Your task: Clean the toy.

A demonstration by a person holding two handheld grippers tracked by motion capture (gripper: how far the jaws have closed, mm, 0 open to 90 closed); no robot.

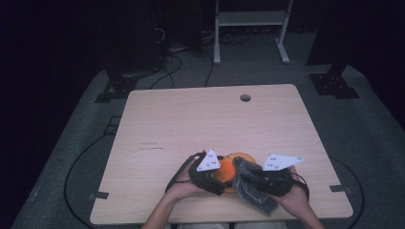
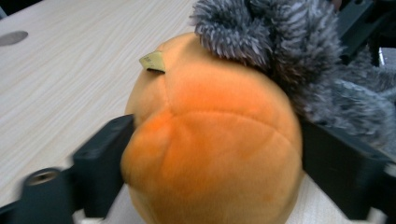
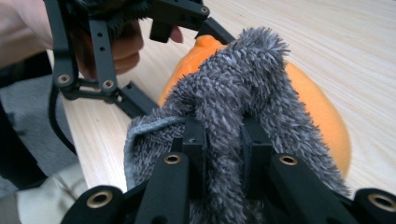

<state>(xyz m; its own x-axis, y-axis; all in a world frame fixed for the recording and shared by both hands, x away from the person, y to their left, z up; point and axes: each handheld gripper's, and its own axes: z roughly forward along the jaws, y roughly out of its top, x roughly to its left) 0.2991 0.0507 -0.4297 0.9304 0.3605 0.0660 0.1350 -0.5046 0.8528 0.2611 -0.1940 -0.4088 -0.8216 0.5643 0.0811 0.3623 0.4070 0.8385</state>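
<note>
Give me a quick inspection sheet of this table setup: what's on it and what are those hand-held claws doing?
Surface: light wooden table, bare apart from the work, round hole near far edge.
Job's things: orange plush ball; grey fluffy cloth pressed on its top.
Clutter: nothing seen.
Grippers: left gripper jaws clamp the ball's sides; right gripper jaws pinch the cloth.
Cables: black cable loops on the floor.
Surroundings: grey carpet, white frame, dark room.
</note>
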